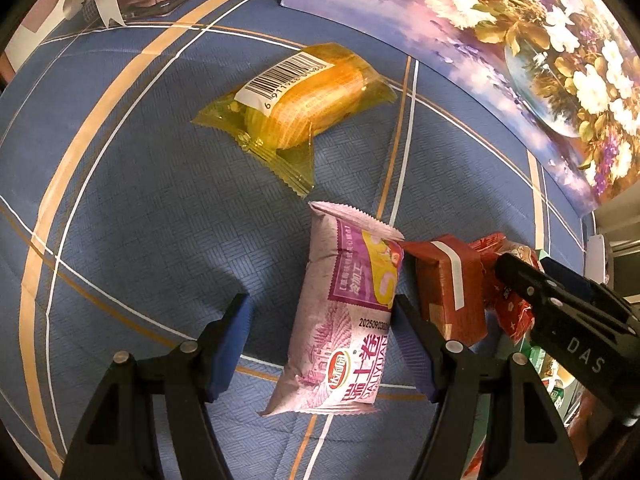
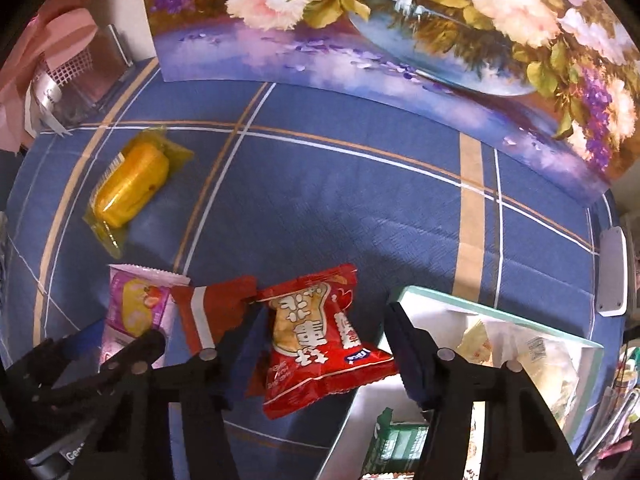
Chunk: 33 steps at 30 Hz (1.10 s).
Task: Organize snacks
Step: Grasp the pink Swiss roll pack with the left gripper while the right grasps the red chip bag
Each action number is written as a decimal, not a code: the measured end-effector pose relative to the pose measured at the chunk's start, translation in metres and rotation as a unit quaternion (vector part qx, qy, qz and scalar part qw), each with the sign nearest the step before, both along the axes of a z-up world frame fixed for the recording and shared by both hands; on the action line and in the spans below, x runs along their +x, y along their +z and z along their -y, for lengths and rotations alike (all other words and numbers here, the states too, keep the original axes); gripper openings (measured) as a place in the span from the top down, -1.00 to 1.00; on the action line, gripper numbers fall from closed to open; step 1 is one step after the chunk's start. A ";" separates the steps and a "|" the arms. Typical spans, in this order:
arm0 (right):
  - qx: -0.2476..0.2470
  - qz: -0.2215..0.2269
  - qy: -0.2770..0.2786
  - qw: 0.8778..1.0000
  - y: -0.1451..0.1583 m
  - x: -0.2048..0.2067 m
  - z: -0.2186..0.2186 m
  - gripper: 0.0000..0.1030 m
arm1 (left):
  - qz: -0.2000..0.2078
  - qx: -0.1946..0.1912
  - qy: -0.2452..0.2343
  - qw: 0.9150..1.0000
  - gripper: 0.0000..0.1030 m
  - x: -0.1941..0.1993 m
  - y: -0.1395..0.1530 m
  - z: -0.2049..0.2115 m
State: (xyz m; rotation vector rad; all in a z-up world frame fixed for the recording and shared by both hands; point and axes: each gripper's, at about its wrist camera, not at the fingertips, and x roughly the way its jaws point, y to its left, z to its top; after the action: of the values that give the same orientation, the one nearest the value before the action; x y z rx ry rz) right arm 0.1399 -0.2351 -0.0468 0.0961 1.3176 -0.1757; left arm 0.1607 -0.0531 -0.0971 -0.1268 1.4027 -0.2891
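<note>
Blue checked cloth (image 1: 140, 208), flower picture (image 1: 520, 40) behind.

Left wrist view: left gripper (image 1: 320, 344) spread around pink packet (image 1: 344, 320), right pad touching, left pad apart. Yellow cake (image 1: 296, 100) lies well apart. Risk: uneven closing pushes packet sideways into dark red packet (image 1: 448, 288).

Right wrist view: right gripper (image 2: 324, 356) spread around red packet (image 2: 320, 336), beside tray (image 2: 500, 316). Risk: slippery, puffy wrapper squeezes out; neighbour packet snags.

Home setting: surface under blue plaid tablecloth (image 2: 340, 200), floral painting (image 2: 400, 20) propped along its far edge, ribboned gift box (image 2: 72, 80) at corner.
</note>
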 end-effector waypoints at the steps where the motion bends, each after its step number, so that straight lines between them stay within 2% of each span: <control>1: 0.007 -0.002 0.000 1.000 -0.001 -0.001 0.000 -0.07 | 0.000 0.000 0.000 1.000 -0.39 0.000 0.000 0.001; 2: 0.015 -0.004 0.000 1.000 -0.003 -0.003 0.000 0.02 | 0.000 0.000 0.000 1.000 -0.39 0.000 0.000 0.001; 8: 0.023 -0.007 -0.002 1.000 -0.014 -0.010 -0.006 0.07 | 0.005 0.008 -0.007 1.000 -0.39 -0.004 -0.001 0.005; 16: 0.009 0.002 -0.016 1.000 -0.019 -0.019 -0.010 0.08 | 0.025 0.047 -0.027 0.998 -0.39 -0.012 -0.005 0.024; 18: 0.011 0.005 -0.024 1.000 -0.018 -0.021 -0.012 0.11 | 0.028 0.052 -0.028 0.998 -0.32 -0.013 -0.004 0.025; 19: 0.014 0.009 -0.029 0.999 -0.017 -0.022 -0.014 0.12 | 0.029 0.053 -0.028 0.998 -0.19 -0.014 -0.004 0.026; 20: 0.016 0.013 -0.031 0.999 -0.014 -0.026 -0.017 0.17 | 0.030 0.053 -0.029 0.998 0.01 -0.014 -0.002 0.026; 24: 0.020 0.034 -0.042 0.998 0.001 -0.035 -0.019 0.18 | 0.026 0.032 -0.020 0.999 0.18 -0.016 0.001 0.025; 33: 0.052 0.100 -0.073 0.991 0.055 -0.067 -0.021 0.18 | 0.046 0.009 -0.011 0.999 0.21 -0.026 0.024 0.013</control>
State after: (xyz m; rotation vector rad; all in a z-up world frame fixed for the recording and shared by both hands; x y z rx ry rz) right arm 0.0729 -0.2142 0.0081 0.2919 1.1201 -0.2161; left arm 0.1345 -0.0664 -0.0727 -0.0817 1.3153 -0.2975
